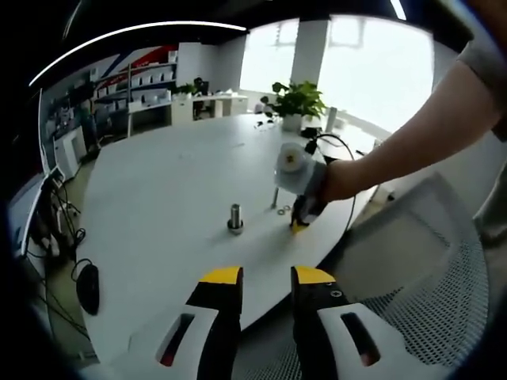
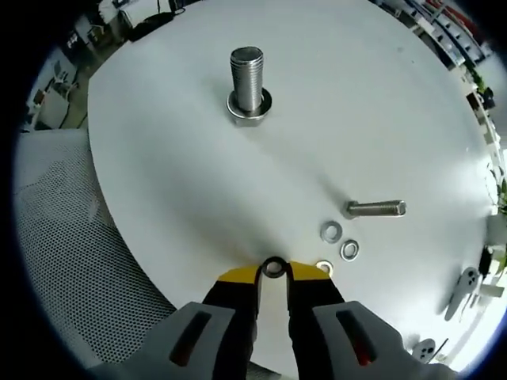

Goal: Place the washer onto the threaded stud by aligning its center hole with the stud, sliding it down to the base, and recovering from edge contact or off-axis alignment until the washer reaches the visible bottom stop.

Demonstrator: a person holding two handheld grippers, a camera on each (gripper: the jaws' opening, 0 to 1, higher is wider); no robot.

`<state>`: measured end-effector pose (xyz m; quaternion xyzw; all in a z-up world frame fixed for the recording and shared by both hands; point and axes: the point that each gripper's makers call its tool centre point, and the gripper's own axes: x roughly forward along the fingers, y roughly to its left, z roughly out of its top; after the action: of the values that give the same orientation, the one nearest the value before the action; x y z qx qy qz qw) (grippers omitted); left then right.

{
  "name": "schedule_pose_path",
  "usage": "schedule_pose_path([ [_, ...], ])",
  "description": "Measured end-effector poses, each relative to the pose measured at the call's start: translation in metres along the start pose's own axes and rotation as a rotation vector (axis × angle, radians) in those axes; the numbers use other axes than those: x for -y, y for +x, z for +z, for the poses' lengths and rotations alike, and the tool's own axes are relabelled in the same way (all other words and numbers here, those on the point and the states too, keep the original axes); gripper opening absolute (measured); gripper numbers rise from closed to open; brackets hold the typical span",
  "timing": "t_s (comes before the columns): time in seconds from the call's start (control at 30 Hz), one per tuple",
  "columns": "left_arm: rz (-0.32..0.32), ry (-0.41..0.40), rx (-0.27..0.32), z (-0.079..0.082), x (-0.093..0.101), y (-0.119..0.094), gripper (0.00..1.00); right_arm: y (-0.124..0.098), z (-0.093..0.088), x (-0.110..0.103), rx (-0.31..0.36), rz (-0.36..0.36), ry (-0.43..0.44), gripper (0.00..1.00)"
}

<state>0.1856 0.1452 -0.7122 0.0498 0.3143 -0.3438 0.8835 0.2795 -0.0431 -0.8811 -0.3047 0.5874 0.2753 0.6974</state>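
We pinch a washer (image 2: 273,267) edge-on in the right tool (image 2: 273,273), low over the tabletop (image 2: 158,158), hole free for the stud (image 2: 247,83), while our left tool (image 1: 265,279) waits spread apart.

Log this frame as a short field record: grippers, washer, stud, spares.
right gripper: shut on washer, low over table
left gripper: open, holding nothing, at near table edge
stud: upright, bare threads, washer not yet on it
spares: two washers and a lying bolt beside right gripper
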Motion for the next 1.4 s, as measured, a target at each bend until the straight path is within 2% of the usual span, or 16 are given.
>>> schedule_pose_path([
  [0.13,0.003,0.001,0.004,0.0006,-0.0003,-0.0004,0.22,-0.0003,0.0007,-0.0008,-0.011,-0.038,-0.057,0.15],
  [0.27,0.003,0.002,0.005,0.0009,-0.0004,-0.0006,0.22,0.0004,0.001,0.0006,-0.02,-0.032,-0.075,0.15],
  [0.47,0.006,-0.002,0.0,-0.0003,-0.0008,-0.0005,0.22,-0.0006,-0.001,0.0031,0.024,0.003,0.038,0.15],
  [0.63,0.01,-0.001,0.001,0.0001,-0.0015,-0.0005,0.22,0.0004,-0.0014,0.0051,0.056,0.021,0.062,0.15],
  [0.7,0.01,-0.003,-0.003,-0.0008,-0.0016,-0.0004,0.22,-0.0006,-0.0008,0.0047,0.071,0.028,0.108,0.15],
  [1.0,0.008,0.003,-0.011,-0.002,-0.0007,0.0,0.22,-0.0004,-0.0005,0.0067,0.125,0.04,0.189,0.14],
  [1.4,0.003,0.005,-0.012,-0.0024,-0.0004,0.0002,0.22,-0.0016,0.0027,0.0062,0.137,0.052,0.193,0.14],
])
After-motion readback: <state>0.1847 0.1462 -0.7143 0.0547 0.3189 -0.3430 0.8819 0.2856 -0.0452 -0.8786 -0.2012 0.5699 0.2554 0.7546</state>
